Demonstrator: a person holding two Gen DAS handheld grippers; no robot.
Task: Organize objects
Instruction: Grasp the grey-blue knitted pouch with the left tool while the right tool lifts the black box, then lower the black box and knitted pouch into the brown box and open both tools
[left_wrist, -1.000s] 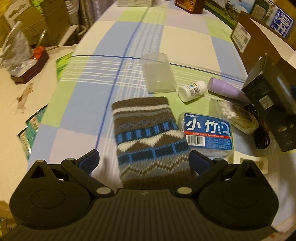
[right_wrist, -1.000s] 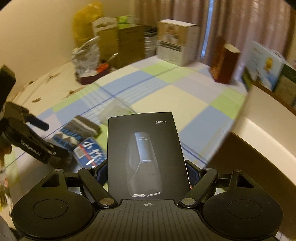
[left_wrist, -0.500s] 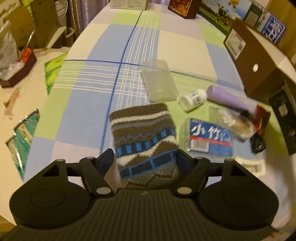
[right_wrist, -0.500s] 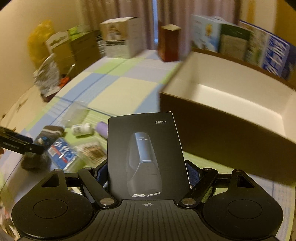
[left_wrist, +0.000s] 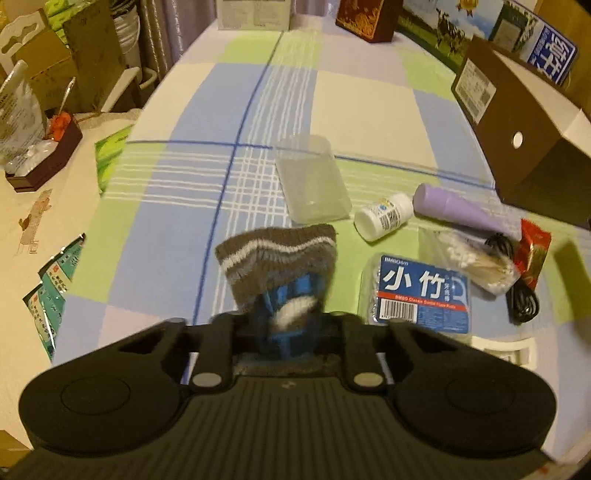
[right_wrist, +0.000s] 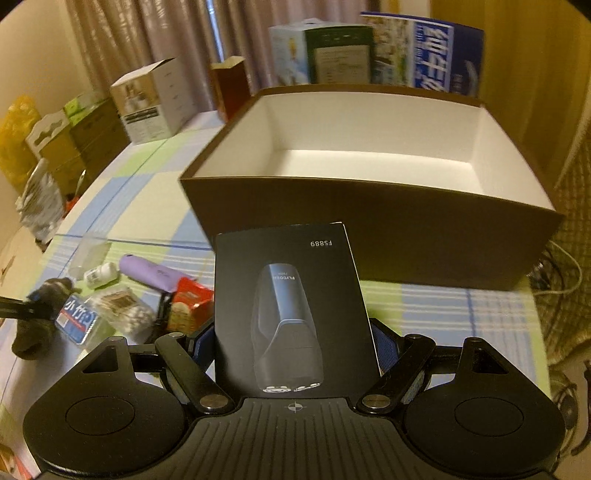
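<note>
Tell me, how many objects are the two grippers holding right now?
2. The left gripper is shut on the knitted sock, lifted above the table. The right gripper is shut on the black shaver box, before the open brown box.

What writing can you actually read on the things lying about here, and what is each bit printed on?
"FS889": black shaver box, held in the right gripper.
"小竹": blue floss pack.
Floss pack's small print, white bottle label, brown box sticker, cartons behind: too small or blurred.
</note>
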